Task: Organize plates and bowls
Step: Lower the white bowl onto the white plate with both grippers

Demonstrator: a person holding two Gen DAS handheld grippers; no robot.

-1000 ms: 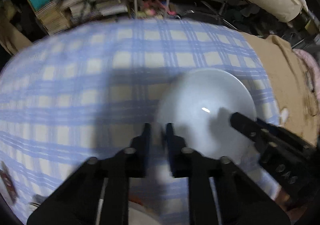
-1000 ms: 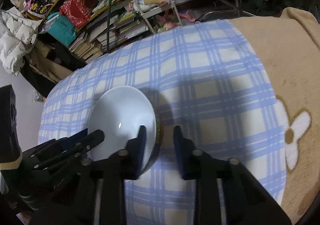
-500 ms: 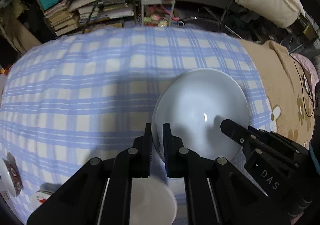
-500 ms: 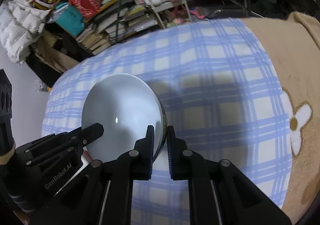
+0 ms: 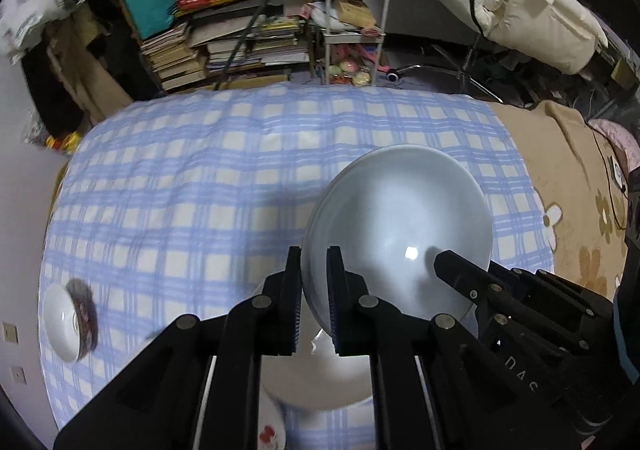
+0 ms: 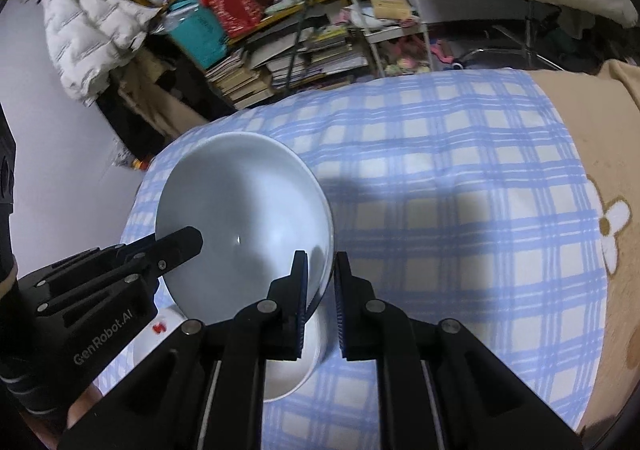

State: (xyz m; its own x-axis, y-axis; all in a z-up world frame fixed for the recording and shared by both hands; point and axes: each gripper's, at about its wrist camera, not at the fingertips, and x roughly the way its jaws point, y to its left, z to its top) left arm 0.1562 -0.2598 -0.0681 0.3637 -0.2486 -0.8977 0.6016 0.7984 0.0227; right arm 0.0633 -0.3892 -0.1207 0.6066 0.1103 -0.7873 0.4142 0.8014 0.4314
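One white bowl (image 5: 396,234): my left gripper (image 5: 314,290) and right gripper (image 6: 320,290) both clamp its rim. I see it above the checked cloth (image 5: 200,190).

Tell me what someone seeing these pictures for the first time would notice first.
The big white bowl stands out, held above the blue checked cloth with the left claw clamped on its left rim and the right claw on its right rim. Just beneath it sits another white dish, and a small patterned bowl lies tipped near the cloth's left edge. Behind, cluttered bookshelves fill the background.
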